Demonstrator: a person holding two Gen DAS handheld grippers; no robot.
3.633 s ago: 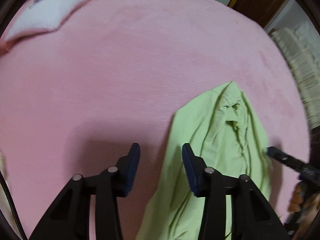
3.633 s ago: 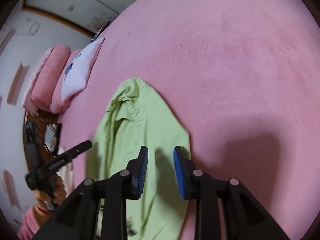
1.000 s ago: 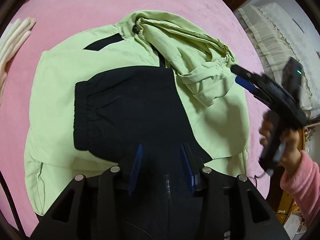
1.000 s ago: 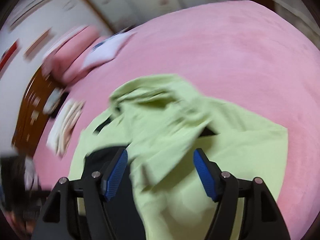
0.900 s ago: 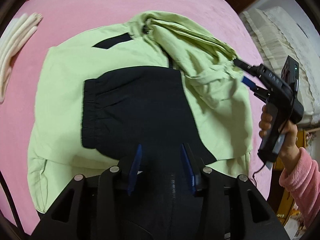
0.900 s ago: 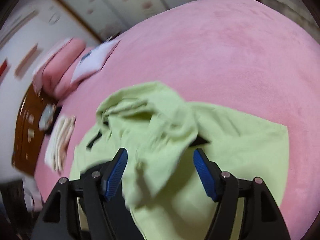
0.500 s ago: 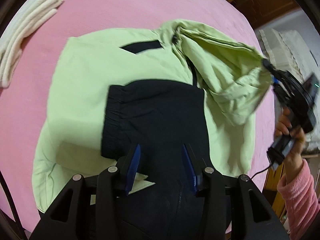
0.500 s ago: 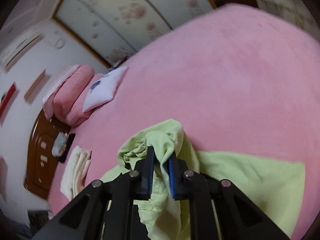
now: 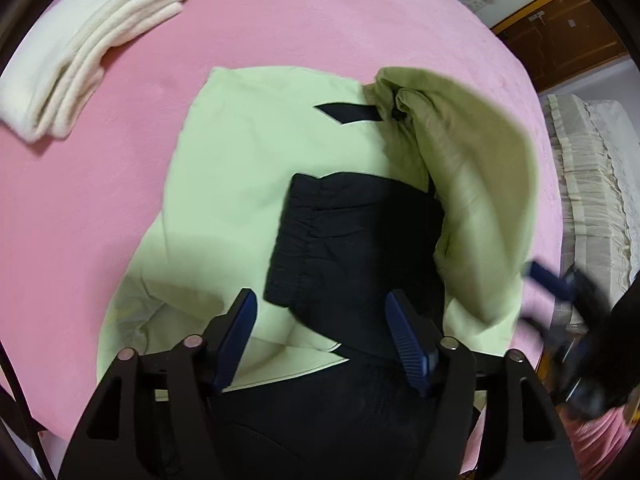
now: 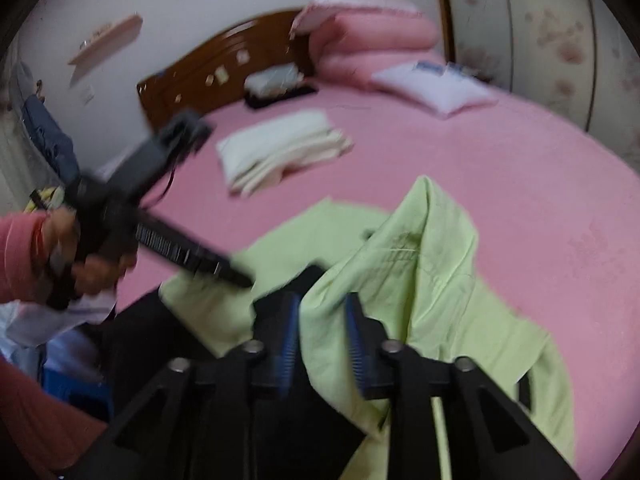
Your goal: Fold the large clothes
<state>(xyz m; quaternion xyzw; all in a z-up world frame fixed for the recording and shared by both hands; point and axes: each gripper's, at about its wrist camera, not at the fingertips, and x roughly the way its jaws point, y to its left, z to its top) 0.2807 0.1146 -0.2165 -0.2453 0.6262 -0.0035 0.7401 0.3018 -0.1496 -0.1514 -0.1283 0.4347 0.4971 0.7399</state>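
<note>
A light green and black jacket (image 9: 240, 184) lies spread on the pink bed (image 9: 100, 200). A black sleeve (image 9: 352, 240) is folded across its middle. My left gripper (image 9: 320, 316) is open above the jacket's black lower part and holds nothing. My right gripper (image 10: 322, 320) is shut on the jacket's green hood or sleeve cloth (image 10: 432, 248) and lifts it above the bed. In the left wrist view the raised green cloth (image 9: 472, 200) hangs at the jacket's right side, with the right gripper (image 9: 560, 284) blurred beside it.
A folded cream towel stack (image 9: 80, 52) lies on the bed left of the jacket, also shown in the right wrist view (image 10: 280, 144). Pink pillows (image 10: 372, 36), a white pillow (image 10: 432, 84) and a wooden headboard (image 10: 216, 64) stand at the bed's far end.
My right gripper closed on the green cloth and has carried it up and toward the jacket's lower part. My left gripper has opened wider and pulled back slightly.
</note>
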